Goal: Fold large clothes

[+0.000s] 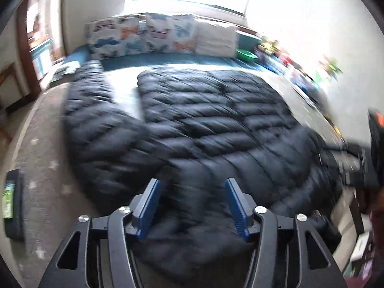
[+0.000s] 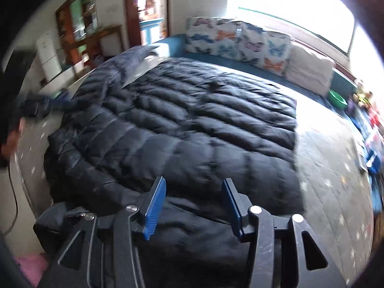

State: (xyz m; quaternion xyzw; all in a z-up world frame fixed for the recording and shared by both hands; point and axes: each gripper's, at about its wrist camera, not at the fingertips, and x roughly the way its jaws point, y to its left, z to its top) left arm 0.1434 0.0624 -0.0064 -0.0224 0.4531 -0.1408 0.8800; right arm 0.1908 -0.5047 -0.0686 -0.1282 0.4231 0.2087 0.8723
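Note:
A large black quilted puffer jacket (image 1: pixel 204 110) lies spread flat on the bed, and it fills the middle of the right wrist view (image 2: pixel 180 120) too. One sleeve (image 1: pixel 91 110) stretches away on the left. My left gripper (image 1: pixel 192 181) hovers over the jacket's near edge, blue pads (image 1: pixel 150 206) apart, pressing on nothing. My right gripper (image 2: pixel 194 179) stands open the same way over the near edge, its blue pads (image 2: pixel 154 208) clear of the fabric. A blurred dark tool with an orange patch (image 1: pixel 374 129) shows at the left wrist view's right edge.
Butterfly-print pillows (image 2: pixel 235 40) and a white folded blanket (image 2: pixel 309 69) line the bed's far side. A green bowl (image 2: pixel 338 98) and coloured toys sit along the right wall. A grey bed cover (image 2: pixel 331 168) lies right of the jacket. A dark flat device (image 1: pixel 14 204) rests at the left.

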